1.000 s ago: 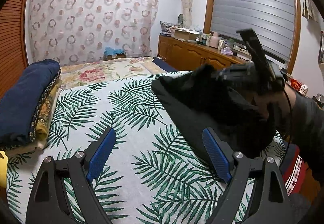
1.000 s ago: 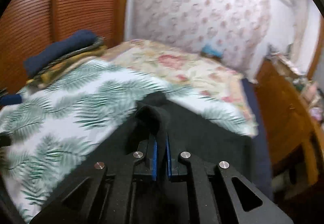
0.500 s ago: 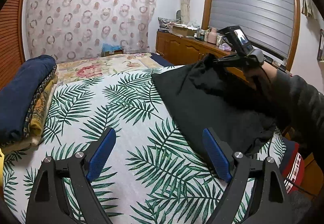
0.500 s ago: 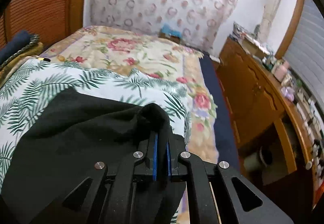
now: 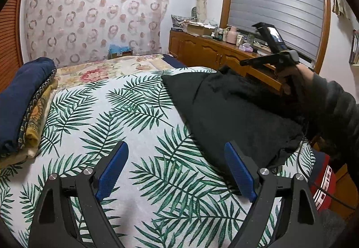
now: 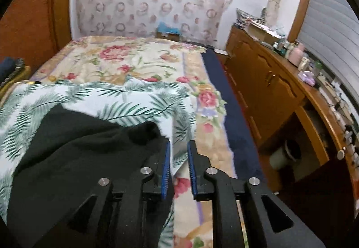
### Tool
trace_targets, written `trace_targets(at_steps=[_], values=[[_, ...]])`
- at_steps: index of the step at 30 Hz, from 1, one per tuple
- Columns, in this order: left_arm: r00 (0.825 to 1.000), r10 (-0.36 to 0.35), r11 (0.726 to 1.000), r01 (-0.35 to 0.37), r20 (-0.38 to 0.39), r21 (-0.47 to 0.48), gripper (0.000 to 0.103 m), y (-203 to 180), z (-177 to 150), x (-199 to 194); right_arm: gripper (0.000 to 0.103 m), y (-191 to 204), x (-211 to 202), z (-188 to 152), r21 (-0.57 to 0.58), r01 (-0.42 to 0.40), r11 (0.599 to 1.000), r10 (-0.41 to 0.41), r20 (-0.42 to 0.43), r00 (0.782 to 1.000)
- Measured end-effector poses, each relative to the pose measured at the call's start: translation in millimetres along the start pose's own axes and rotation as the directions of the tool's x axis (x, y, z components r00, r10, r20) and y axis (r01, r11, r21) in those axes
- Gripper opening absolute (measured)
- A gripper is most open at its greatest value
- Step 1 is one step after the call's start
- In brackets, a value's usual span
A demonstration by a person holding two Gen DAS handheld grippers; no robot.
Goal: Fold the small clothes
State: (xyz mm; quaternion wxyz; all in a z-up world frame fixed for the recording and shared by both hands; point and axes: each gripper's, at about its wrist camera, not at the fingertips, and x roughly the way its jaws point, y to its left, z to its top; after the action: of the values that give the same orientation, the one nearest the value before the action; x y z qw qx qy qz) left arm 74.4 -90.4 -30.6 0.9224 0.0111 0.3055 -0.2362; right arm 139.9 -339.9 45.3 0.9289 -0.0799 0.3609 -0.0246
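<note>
Palm-leaf bedspread across most of the bed, with a floral quilt beyond it toward the far wall. Ring-patterned curtain behind, wooden cabinet along the right wall under a shuttered window.

Black garment spread on the right half of the palm-leaf bedspread, reaching to its right edge; long axis from near right toward far left, one corner pointing to the far left, bunched edge at the far right. Surface creased, not lying fully flat.

Stack of folded fabrics at the left edge of the bed, navy on top, well apart from the black garment.

Left gripper held low over the near part of the bedspread, pointing toward the far wall; jaws spread wide, nothing between them, right blue pad at the garment's near edge.

Right gripper at the far right of the bed, held in a sleeved right hand and angled toward the far wall; jaws slightly parted with only bedding visible in the gap, black garment lying against the outer side of the left finger, not pinched.
</note>
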Motion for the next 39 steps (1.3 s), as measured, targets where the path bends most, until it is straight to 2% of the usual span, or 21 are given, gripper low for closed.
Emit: trace_targets(at_steps=[2, 6, 10, 12, 13, 17, 21, 25, 28, 30, 32, 33, 36, 38, 39], values=[[1.000, -0.010, 1.000, 0.010, -0.007, -0.002, 0.088, -2, 0, 3, 0.043, 5, -10, -14, -0.003, -0.061, 0.998, 0.061, -0.006, 0.998], [0.999, -0.029, 1.000, 0.029, -0.034, 0.005, 0.088, -9, -1, 10, 0.046, 16, -20, -37, -0.032, -0.124, 0.992, 0.123, -0.038, 0.992], [0.998, -0.034, 0.999, 0.036, -0.059, 0.023, 0.088, -16, -2, 15, 0.045, 9, -9, -40, -0.018, -0.154, 0.988, 0.152, -0.083, 0.985], [0.997, -0.038, 0.999, 0.040, -0.067, 0.030, 0.088, -19, -3, 16, 0.027, 1, -5, -39, -0.001, -0.197, 0.980, 0.196, -0.090, 0.977], [0.997, -0.040, 0.999, 0.042, -0.071, 0.033, 0.088, -20, -4, 17, 0.005, -1, -5, -38, -0.007, -0.228, 0.974, 0.227, -0.080, 0.971], [0.995, -0.045, 0.998, 0.049, -0.089, 0.046, 0.088, -27, -7, 20, 0.005, -27, -18, -44, 0.039, -0.170, 0.985, 0.171, -0.022, 0.985], [0.993, -0.054, 0.997, 0.059, -0.104, 0.051, 0.088, -31, -9, 23, 0.005, -38, -27, -53, 0.068, -0.124, 0.990, 0.127, -0.032, 0.991], [0.991, -0.052, 0.997, 0.059, -0.123, 0.053, 0.088, -35, -9, 26, 0.005, -40, -47, -60, 0.072, -0.135, 0.988, 0.136, -0.008, 0.991], [0.990, -0.054, 0.996, 0.062, -0.129, 0.058, 0.088, -36, -9, 26, 0.012, -28, -61, -66, 0.051, -0.135, 0.990, 0.134, 0.017, 0.991], [0.990, -0.061, 0.995, 0.070, -0.131, 0.065, 0.088, -39, -9, 25, 0.020, -16, -62, -75, 0.037, -0.139, 0.990, 0.138, 0.033, 0.990], [0.988, -0.072, 0.994, 0.083, -0.136, 0.071, 0.084, -42, -9, 25, 0.042, -7, -74, -88, 0.017, -0.142, 0.990, 0.141, 0.040, 0.989], [0.987, -0.082, 0.993, 0.093, -0.141, 0.074, 0.082, -43, -9, 26, 0.047, -4, -80, -96, 0.009, -0.140, 0.990, 0.140, 0.039, 0.989], [0.981, -0.107, 0.989, 0.121, -0.161, 0.081, 0.073, -48, -9, 28, 0.049, 2, -100, -121, 0.000, -0.158, 0.987, 0.158, 0.046, 0.986], [0.975, -0.124, 0.986, 0.141, -0.184, 0.083, 0.061, -52, -10, 30, 0.049, 4, -109, -134, 0.003, -0.158, 0.987, 0.158, 0.043, 0.987], [0.972, -0.132, 0.985, 0.150, -0.196, 0.083, 0.060, -54, -11, 32, 0.049, 5, -115, -140, 0.001, -0.161, 0.987, 0.160, 0.046, 0.986]])
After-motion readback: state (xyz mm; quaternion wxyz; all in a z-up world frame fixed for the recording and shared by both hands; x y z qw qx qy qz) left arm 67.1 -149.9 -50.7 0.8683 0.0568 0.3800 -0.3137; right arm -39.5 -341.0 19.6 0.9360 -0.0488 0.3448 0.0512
